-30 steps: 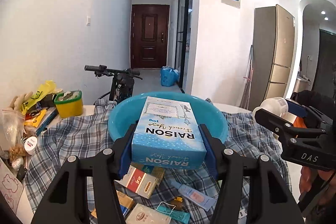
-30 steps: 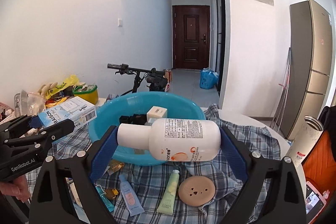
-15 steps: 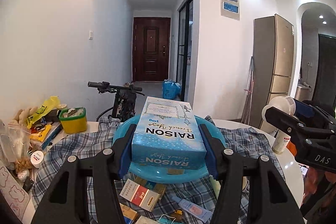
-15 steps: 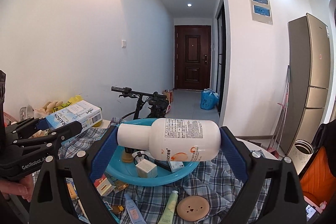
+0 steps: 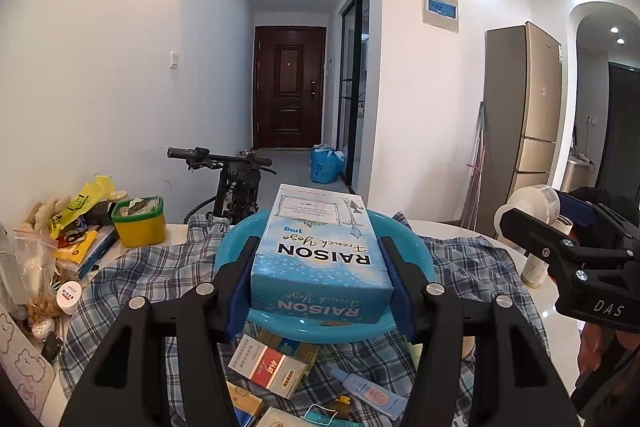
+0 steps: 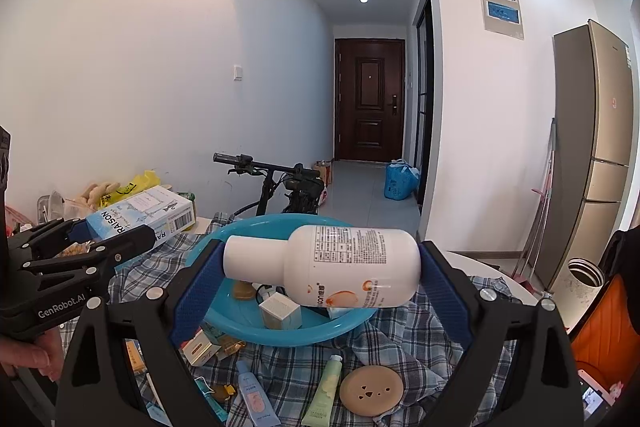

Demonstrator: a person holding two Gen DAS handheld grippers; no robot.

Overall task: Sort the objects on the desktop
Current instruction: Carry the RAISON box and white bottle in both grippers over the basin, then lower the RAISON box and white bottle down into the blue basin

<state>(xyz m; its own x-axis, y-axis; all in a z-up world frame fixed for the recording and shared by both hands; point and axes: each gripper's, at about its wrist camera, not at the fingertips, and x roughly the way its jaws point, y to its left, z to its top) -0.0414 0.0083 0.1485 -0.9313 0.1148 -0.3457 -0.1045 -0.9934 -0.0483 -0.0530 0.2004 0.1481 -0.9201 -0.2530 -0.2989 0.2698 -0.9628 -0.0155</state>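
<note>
Left gripper (image 5: 320, 279) fingers clamp the blue RAISON box (image 5: 320, 251) by its 2 long sides, pads pressed flat on it, box held level in the air over the near part of the blue basin (image 5: 416, 255). Right gripper (image 6: 320, 269) fingers are closed on the white bottle (image 6: 340, 267), which lies sideways between the pads, cap end against the left pad, base against the right pad, label text facing up. Bottle hangs above the basin's near rim.

Basin sits on a plaid cloth (image 6: 404, 339) spread over the bench (image 5: 556, 299). Inside the basin, seen from the right wrist: a small cream box (image 6: 280, 311), a tan round piece (image 6: 244, 291), some dark cable.

On the cloth in front of the basin: a red-and-white pack (image 5: 272, 367), a small blue tube (image 6: 254, 395), a green tube (image 6: 326, 391), a tan round disc (image 6: 372, 391) with small holes.

Left edge of the bench: a yellow-green tub (image 5: 140, 223), bags and soft toys piled beside it. A person's hand (image 6: 28, 351) grips the left gripper's handle. A bicycle (image 5: 232, 179) stands beyond the bench, a fridge (image 5: 520, 123) stands at right.
</note>
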